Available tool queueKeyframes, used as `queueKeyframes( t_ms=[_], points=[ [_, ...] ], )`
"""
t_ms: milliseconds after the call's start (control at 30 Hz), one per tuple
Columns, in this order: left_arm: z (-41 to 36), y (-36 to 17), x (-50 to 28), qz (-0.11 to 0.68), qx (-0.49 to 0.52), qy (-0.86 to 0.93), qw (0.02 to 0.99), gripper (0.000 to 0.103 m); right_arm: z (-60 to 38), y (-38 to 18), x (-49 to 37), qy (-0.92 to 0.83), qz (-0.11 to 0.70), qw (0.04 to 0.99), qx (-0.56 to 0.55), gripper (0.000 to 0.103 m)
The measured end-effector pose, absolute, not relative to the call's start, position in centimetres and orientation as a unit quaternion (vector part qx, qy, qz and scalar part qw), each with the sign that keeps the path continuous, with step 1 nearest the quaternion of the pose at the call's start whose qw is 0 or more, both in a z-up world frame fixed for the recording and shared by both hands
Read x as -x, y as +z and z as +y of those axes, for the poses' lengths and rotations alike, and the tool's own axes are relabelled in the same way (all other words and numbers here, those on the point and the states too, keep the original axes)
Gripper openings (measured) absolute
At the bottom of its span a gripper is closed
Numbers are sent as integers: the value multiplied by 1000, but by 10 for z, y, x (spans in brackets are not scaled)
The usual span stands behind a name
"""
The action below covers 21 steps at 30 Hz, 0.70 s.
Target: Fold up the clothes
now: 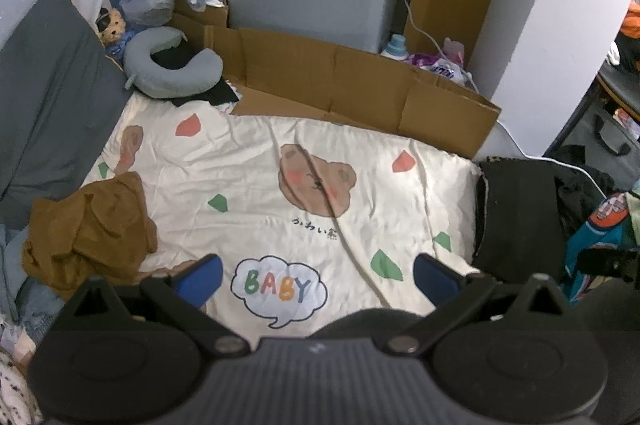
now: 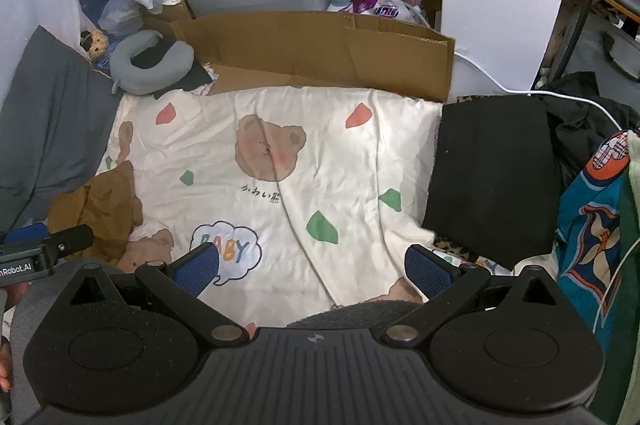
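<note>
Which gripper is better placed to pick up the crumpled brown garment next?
Probably the left gripper: the brown garment lies beside its left finger. From the right gripper it is farther left. Both are open.

Cream bear-print blanket (image 1: 256,161), brown garment (image 1: 88,229), black garment (image 2: 492,173).

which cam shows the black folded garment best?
Right wrist: the black garment shows whole, a flat folded rectangle on the bedspread's right edge. Left wrist catches it foreshortened at the frame's right, its lower part hidden behind the left gripper.
</note>
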<state>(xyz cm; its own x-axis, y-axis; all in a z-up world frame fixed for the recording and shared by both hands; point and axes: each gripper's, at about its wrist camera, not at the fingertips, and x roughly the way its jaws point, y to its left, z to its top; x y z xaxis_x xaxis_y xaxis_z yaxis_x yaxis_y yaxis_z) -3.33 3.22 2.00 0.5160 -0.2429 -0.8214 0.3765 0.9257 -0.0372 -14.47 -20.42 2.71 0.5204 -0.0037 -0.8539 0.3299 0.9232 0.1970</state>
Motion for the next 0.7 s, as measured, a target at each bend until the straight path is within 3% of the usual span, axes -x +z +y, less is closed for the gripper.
queueKeyframes(
  t_ms=[700],
  points=[
    [31,21,33,456,-84,-169,870,102,-209,26,148,-90,473,857,-185,102]
  ],
)
